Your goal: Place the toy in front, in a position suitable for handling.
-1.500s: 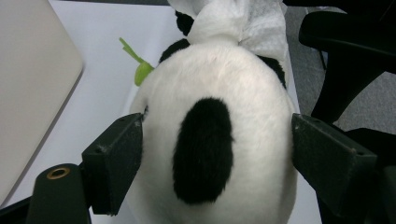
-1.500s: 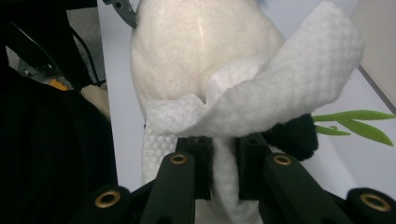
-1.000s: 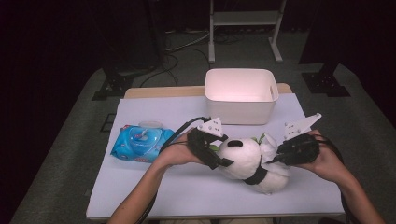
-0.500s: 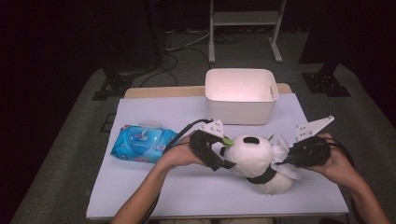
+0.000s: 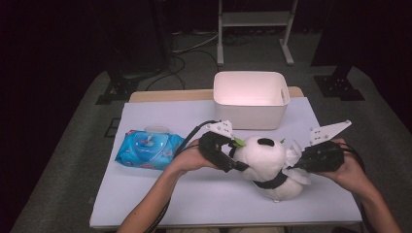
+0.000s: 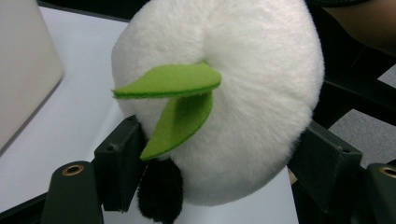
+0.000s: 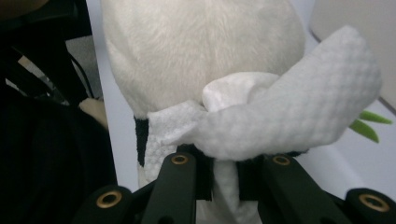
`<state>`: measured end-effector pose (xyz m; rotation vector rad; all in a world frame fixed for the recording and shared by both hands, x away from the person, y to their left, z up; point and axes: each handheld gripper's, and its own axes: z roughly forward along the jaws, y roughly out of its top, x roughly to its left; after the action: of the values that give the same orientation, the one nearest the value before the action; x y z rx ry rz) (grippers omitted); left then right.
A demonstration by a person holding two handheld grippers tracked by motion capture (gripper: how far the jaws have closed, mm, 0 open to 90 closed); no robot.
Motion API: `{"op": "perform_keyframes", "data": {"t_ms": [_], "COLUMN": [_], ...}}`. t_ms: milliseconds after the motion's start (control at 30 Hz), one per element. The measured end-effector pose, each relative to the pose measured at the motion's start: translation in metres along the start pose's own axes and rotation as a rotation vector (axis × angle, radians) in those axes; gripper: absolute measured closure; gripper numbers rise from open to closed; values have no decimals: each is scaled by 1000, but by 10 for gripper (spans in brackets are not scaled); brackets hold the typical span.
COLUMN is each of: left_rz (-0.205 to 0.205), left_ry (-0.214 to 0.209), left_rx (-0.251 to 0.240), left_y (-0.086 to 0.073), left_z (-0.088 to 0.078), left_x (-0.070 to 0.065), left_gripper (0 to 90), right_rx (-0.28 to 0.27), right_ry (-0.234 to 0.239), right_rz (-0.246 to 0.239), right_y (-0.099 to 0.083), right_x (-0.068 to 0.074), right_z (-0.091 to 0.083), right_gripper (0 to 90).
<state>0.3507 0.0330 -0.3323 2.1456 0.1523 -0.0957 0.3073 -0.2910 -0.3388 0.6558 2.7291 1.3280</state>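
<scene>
High view: panda (image 5: 267, 162) on the table (image 5: 160, 194), in front of the bin (image 5: 250, 99); wipes pack (image 5: 145, 149) at left. Left gripper (image 5: 238, 165) and right gripper (image 5: 296, 165) flank it.

Left gripper view: jaws clamp the panda's head (image 6: 233, 93), beside two green leaves (image 6: 177, 107).

Right gripper view: jaws pinch a wipe (image 7: 280, 116) against the panda's body (image 7: 196, 51).
</scene>
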Motion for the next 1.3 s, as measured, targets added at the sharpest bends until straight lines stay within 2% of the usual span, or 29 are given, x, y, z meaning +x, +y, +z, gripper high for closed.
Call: {"op": "perform_keyframes", "data": {"t_ms": [167, 333, 467, 500, 667, 933, 1067, 1167, 1233, 1300], "left_rz": [12, 29, 37, 27, 18, 43, 47, 51, 48, 49], "left_ry": [41, 82, 110, 109, 98, 77, 70, 65, 74, 67], "left_rx": [-6, -9, 25, 12, -12, 19, 34, 41, 47, 46], "left_y": [6, 9, 5, 3, -2, 5, 8, 11, 14, 15], "left_z": [-22, -45, -54, -54, -52, -43, -39, -33, -30, -27], "left_x": [-2, -7, -9, -9, -6, -8, -9, -10, -11, -11], "left_gripper": [246, 246, 246, 246, 245, 244, 244, 244, 243, 243], "right_rx": [-33, -34, -14, -16, -17, -40, -46, -74, -48, -52], "right_ry": [30, 78, 118, 124, 111, 84, 74, 85, 57, 67], "right_rz": [-10, -22, -26, -26, -22, -29, -49, -72, -99, -108], "right_y": [9, 21, 26, 26, 26, 27, 36, 47, 57, 65], "right_x": [-2, -2, -2, -3, -4, -1, 4, 8, 12, 14], "right_z": [15, 39, 61, 63, 53, 26, 16, 8, 7, 5], "right_gripper": [800, 800, 800, 800, 800, 801, 800, 800, 800, 800]}}
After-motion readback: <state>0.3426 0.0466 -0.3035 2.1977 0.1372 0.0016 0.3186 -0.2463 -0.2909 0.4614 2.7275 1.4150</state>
